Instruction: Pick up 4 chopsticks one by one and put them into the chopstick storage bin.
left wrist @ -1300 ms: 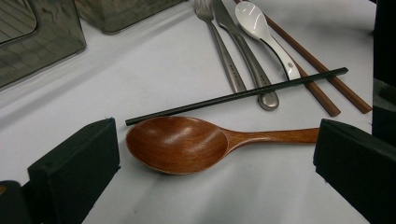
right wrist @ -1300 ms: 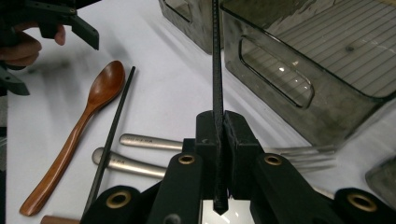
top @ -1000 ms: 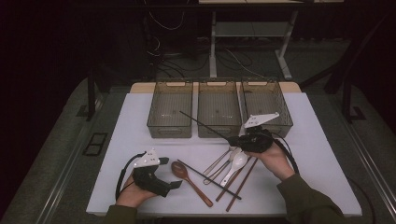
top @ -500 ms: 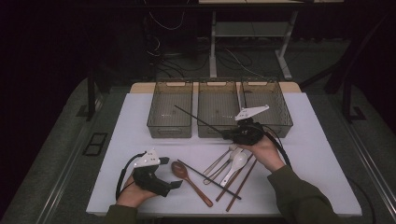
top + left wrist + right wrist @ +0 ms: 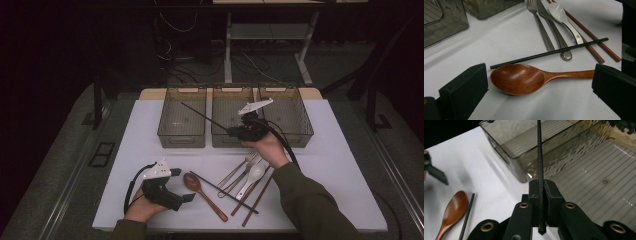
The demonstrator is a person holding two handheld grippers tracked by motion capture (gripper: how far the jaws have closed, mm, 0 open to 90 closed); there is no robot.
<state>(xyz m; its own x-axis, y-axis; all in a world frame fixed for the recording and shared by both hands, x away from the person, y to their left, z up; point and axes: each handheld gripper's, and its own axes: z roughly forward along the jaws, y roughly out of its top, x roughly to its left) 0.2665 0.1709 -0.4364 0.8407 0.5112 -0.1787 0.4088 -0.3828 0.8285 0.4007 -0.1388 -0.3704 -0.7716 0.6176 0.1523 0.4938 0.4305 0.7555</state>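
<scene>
Right gripper [image 5: 540,192] clenched on a thin black chopstick [image 5: 205,114], held above the middle smoked-plastic bin [image 5: 226,136]. Looks light, stiff, slick; gripped near one end, may pivot. Left gripper [image 5: 536,82] released, straddling the brown wooden spoon [image 5: 524,78].

We see a white table [image 5: 340,170]: three clear bins [image 5: 182,125] at 12 o'clock, wooden spoon [image 5: 202,192], black chopstick [image 5: 225,192], fork, knife, white spoon [image 5: 252,176], brown chopsticks [image 5: 257,197] w/ them at 6.
</scene>
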